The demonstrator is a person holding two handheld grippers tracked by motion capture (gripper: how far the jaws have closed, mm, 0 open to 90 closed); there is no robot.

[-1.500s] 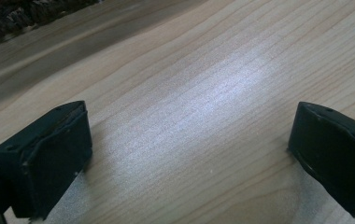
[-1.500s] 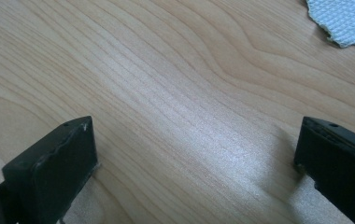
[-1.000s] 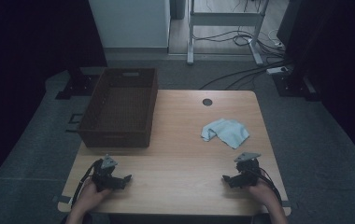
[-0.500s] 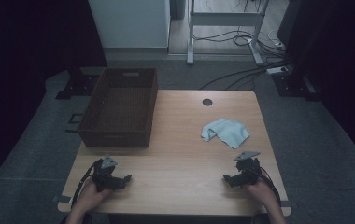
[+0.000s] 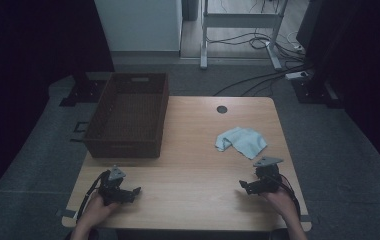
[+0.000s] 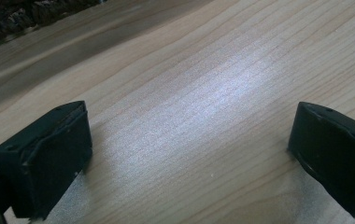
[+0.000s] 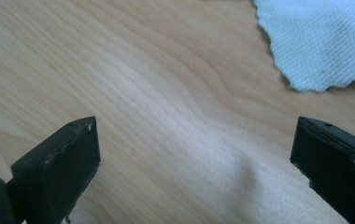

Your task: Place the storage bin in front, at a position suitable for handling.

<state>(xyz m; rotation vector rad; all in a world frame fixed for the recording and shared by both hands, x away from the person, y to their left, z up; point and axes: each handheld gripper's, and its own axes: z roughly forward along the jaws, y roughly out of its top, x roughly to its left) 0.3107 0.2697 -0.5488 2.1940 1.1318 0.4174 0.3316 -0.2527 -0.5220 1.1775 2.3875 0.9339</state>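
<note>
Opening position. Left gripper point(image 5: 134, 191) and right gripper point(image 5: 243, 186) rest low on the table point(image 5: 193, 150), jaws spread wide and empty. The pale blue cloth point(image 5: 241, 141) lies crumpled just ahead of the right gripper; the wicker basket point(image 5: 128, 116) stands ahead of the left. Probable next move: the right gripper advances and pinches a cloth edge.

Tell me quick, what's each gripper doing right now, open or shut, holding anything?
Left gripper: open, holding nothing, jaws wide apart over the bare table.
Right gripper: open, holding nothing, the light blue cloth lies ahead of it.
</note>
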